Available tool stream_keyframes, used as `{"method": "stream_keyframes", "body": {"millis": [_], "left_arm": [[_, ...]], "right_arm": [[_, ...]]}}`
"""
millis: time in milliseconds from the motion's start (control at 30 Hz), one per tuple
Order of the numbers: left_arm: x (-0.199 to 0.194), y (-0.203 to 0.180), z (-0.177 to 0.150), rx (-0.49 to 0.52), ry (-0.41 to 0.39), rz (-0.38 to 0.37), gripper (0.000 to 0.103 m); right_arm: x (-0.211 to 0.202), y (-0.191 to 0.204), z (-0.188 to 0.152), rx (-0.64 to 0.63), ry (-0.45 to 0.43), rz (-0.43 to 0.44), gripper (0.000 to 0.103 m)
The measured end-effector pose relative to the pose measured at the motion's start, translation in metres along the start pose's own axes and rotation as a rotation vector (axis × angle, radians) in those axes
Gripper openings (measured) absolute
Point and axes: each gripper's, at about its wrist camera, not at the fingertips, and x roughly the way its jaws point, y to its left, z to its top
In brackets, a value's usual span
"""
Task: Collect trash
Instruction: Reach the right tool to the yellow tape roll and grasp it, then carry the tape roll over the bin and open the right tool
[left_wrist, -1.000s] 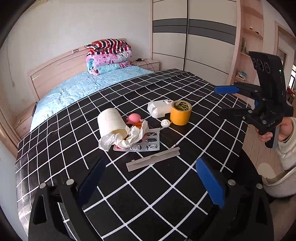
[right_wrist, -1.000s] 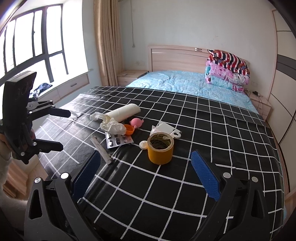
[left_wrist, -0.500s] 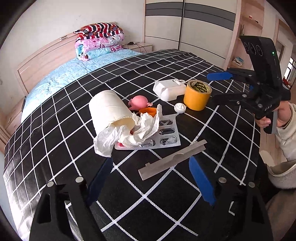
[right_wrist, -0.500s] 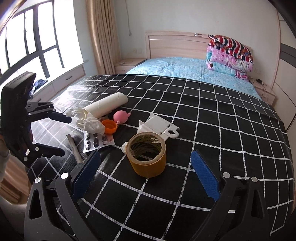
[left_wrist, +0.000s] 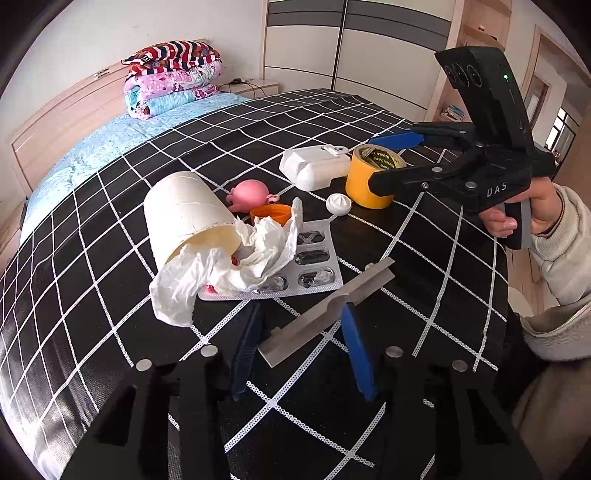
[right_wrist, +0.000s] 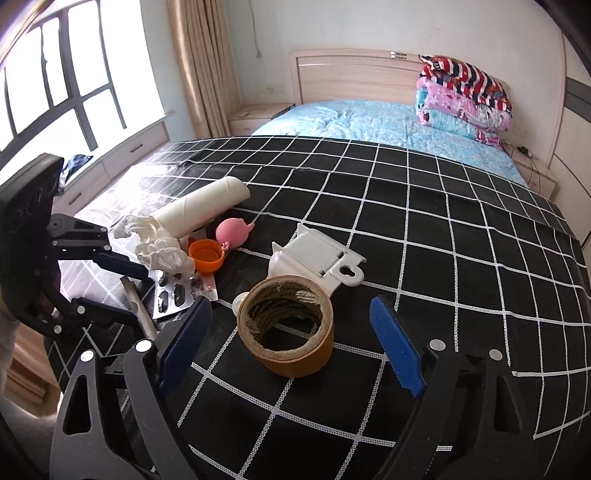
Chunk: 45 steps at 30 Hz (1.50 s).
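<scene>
A grey plastic strip (left_wrist: 332, 299) lies on the black grid cloth (left_wrist: 92, 295). Its near end sits between the blue pads of my left gripper (left_wrist: 301, 350), whose jaws are closing, with gaps still showing on both sides. A yellow tape roll (right_wrist: 288, 328) stands between the pads of my right gripper (right_wrist: 291, 347); these jaws are closing too and do not touch it. In the left wrist view the right gripper (left_wrist: 384, 160) straddles the tape roll (left_wrist: 364, 192). Behind the strip lie a crumpled tissue (left_wrist: 236, 266), a paper tube (left_wrist: 184, 214) and a used blister pack (left_wrist: 314, 258).
An orange cap (right_wrist: 205, 254), a pink rubber toy (right_wrist: 232, 230), a white plastic box (right_wrist: 314, 254) and a small white cap (left_wrist: 338, 203) crowd the middle. A blue bed (right_wrist: 369, 122) with folded quilts (right_wrist: 465, 99) lies behind. A person's sleeve (left_wrist: 561, 251) is at the right edge.
Both grippers came down and closer to the clutter. The left jaws narrowed a lot around the strip's end. The right jaws narrowed a little around the tape roll.
</scene>
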Motion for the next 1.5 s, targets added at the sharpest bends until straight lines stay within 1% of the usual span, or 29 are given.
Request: {"method": "stream_keyframes", "body": {"millis": [33, 100, 133, 233, 333, 400, 433, 500, 600, 833, 1033, 1333, 1500], "left_arm": [[-0.001, 0.000, -0.001, -0.002, -0.002, -0.002, 0.034], [-0.003, -0.002, -0.003, -0.002, -0.003, -0.006, 0.029], [-0.004, -0.003, -0.004, 0.000, -0.003, -0.009, 0.026], [-0.005, -0.007, -0.008, 0.000, -0.006, -0.010, 0.020], [-0.007, -0.009, -0.011, -0.009, -0.011, -0.003, 0.017], [-0.010, -0.010, -0.012, -0.023, -0.014, 0.004, 0.014], [-0.010, -0.011, -0.011, -0.027, -0.015, 0.010, 0.013], [-0.012, -0.015, -0.013, -0.029, -0.017, 0.025, 0.012], [-0.016, -0.022, -0.016, -0.030, -0.027, 0.048, 0.012], [-0.031, -0.038, -0.018, -0.039, -0.075, 0.065, 0.011], [-0.046, -0.056, -0.019, -0.037, -0.117, 0.074, 0.012], [-0.072, -0.096, -0.033, -0.052, -0.171, 0.095, 0.012], [-0.074, -0.117, -0.054, -0.077, -0.185, 0.066, 0.012]], "right_arm": [[0.000, 0.000, 0.000, 0.001, 0.001, -0.005, 0.083], [0.001, -0.001, 0.000, 0.005, 0.009, -0.005, 0.074], [0.002, -0.002, -0.001, 0.008, 0.013, -0.005, 0.073], [0.003, -0.002, -0.001, 0.010, 0.019, -0.007, 0.072], [0.003, -0.001, -0.001, 0.009, 0.023, -0.014, 0.062], [0.003, 0.000, -0.002, 0.009, 0.025, -0.016, 0.049], [0.002, 0.001, -0.003, 0.006, 0.023, -0.020, 0.048], [0.001, 0.004, -0.004, 0.002, 0.017, -0.032, 0.048], [-0.004, 0.005, -0.005, 0.003, 0.008, -0.021, 0.048], [-0.022, 0.008, -0.007, 0.007, -0.031, -0.026, 0.048], [-0.046, 0.018, -0.014, -0.020, -0.071, -0.035, 0.048], [-0.089, 0.048, -0.039, -0.082, -0.126, -0.007, 0.048], [-0.105, 0.064, -0.064, -0.116, -0.124, 0.010, 0.048]]}}
